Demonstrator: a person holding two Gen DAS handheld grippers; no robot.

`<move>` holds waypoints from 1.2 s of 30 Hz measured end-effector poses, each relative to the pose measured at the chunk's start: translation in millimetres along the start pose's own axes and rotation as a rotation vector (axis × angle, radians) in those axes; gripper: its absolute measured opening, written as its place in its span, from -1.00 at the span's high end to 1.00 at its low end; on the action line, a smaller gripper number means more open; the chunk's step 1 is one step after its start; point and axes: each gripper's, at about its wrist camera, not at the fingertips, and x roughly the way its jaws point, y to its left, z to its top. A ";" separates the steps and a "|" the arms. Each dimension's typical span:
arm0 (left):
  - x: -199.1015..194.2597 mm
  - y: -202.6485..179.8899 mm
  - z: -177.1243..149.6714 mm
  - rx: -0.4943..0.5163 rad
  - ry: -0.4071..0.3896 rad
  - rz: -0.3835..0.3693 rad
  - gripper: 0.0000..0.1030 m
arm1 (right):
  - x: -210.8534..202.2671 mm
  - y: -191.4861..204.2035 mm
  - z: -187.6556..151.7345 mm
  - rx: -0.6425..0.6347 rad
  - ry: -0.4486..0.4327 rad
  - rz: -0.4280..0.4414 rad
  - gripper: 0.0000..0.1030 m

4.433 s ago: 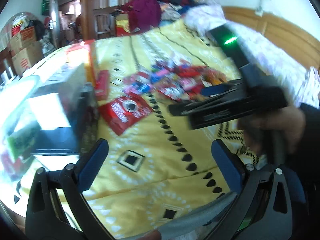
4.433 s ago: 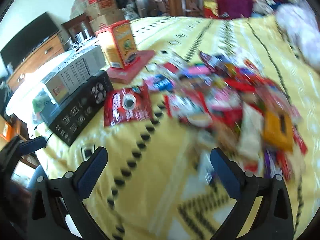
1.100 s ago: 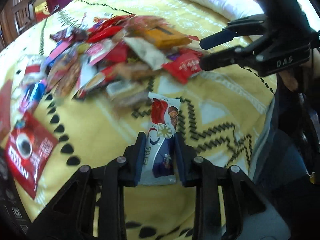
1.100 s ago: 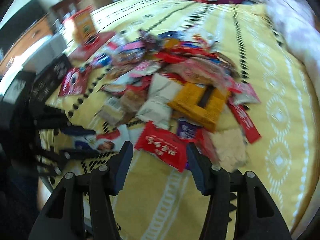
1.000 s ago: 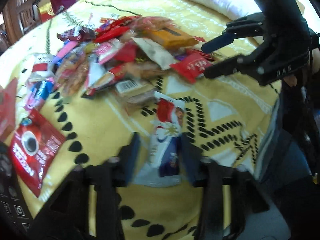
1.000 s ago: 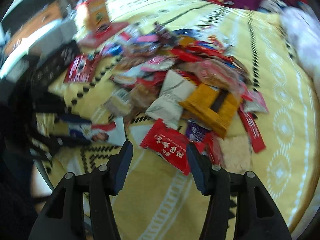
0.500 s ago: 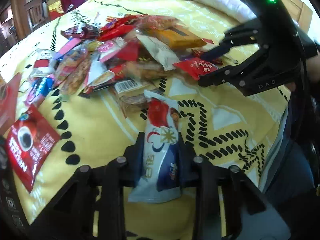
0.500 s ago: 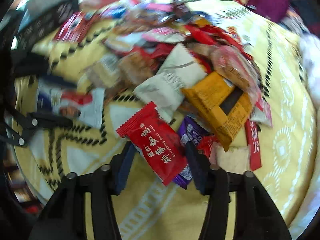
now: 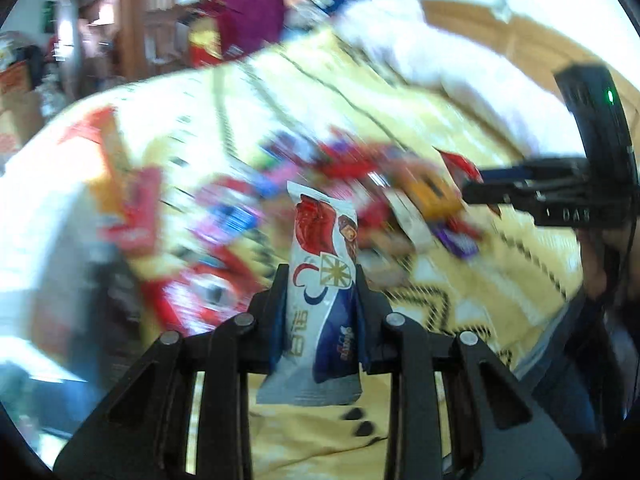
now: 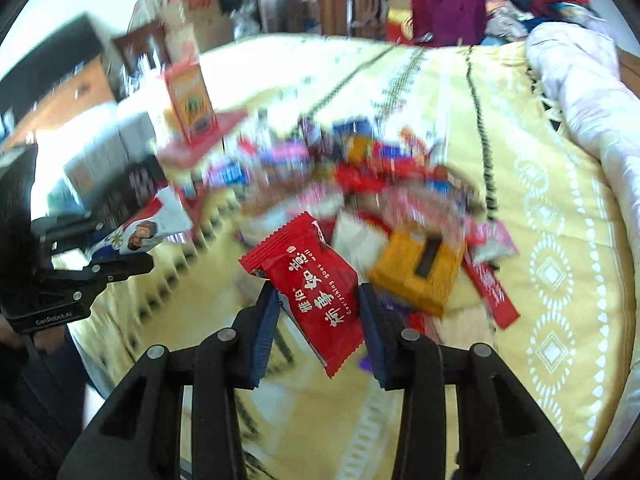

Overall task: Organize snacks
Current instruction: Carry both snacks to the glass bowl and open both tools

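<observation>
Snacks [image 10: 384, 200]: loose heap of crinkly foil and plastic wrappers, blurred, mid-bed on yellow patterned bedspread [image 10: 520, 128]. Long white-and-blue glossy packet [image 9: 322, 280], red swirl at its far end, pinched upright between left gripper [image 9: 320, 304] pads, lifted off the cloth. Flat red packet [image 10: 312, 280], serrated edges, white lettering, clamped askew in right gripper [image 10: 318, 312], near edge of heap. Square orange packet [image 10: 420, 276] just right of it. Tall orange carton [image 10: 190, 108] far left.
</observation>
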 end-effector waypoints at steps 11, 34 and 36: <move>-128.5 163.9 12.3 -0.295 -0.185 0.347 0.45 | 1.2 173.1 128.1 -0.059 -0.176 0.257 0.17; -161.3 274.8 -46.3 -0.506 -0.095 0.619 0.45 | 101.3 416.5 175.7 -0.185 -0.030 0.483 0.16; -162.4 280.2 -48.4 -0.507 -0.092 0.616 0.45 | 100.3 419.0 176.9 -0.192 -0.029 0.479 0.16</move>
